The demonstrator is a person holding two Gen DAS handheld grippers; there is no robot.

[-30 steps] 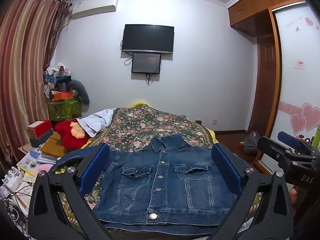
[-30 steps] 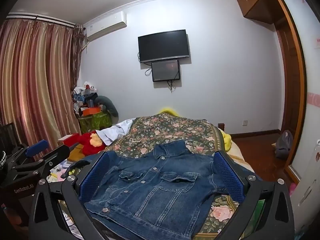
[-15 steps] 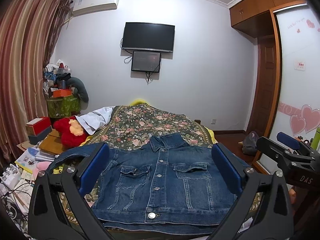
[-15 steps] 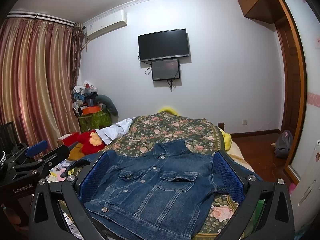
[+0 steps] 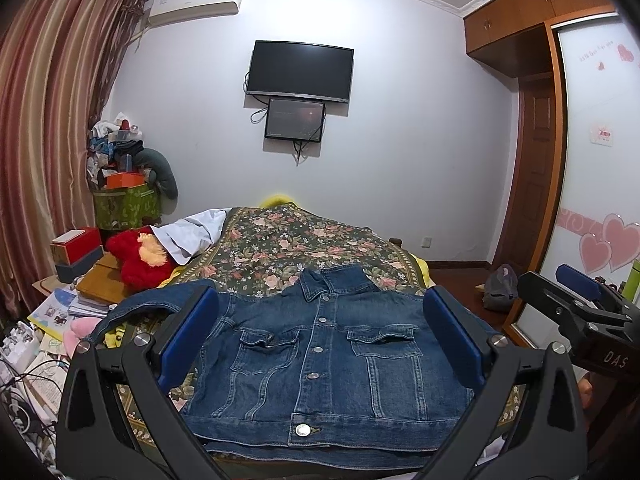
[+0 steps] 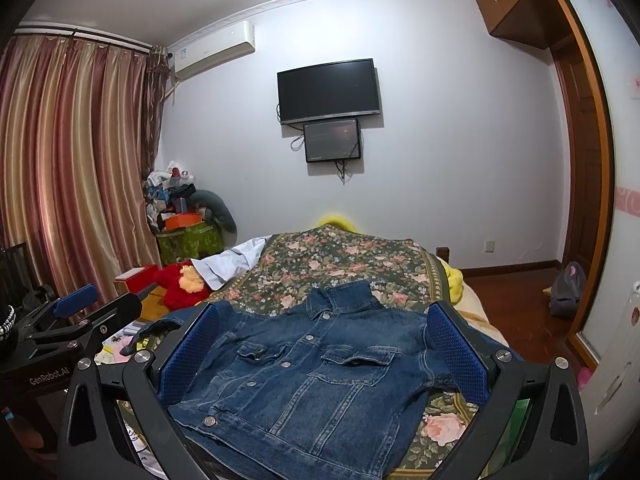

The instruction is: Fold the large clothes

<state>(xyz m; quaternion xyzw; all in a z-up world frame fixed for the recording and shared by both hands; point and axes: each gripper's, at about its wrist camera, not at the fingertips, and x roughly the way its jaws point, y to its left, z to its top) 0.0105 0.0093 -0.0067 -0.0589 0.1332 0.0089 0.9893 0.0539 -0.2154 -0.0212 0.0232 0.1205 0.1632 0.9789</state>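
Left wrist view: we see our left gripper (image 5: 320, 332) with jaws spread wide, holding nothing, above the denim jacket (image 5: 320, 360). The jacket lies front-up and buttoned on the bed (image 5: 288, 240), collar pointing away from us; its hem is partly cut off by the gripper frame, and its left sleeve (image 5: 152, 304) runs behind one finger. Our right gripper (image 6: 322, 344) also has jaws apart and empty, and it hides the jacket's right sleeve end
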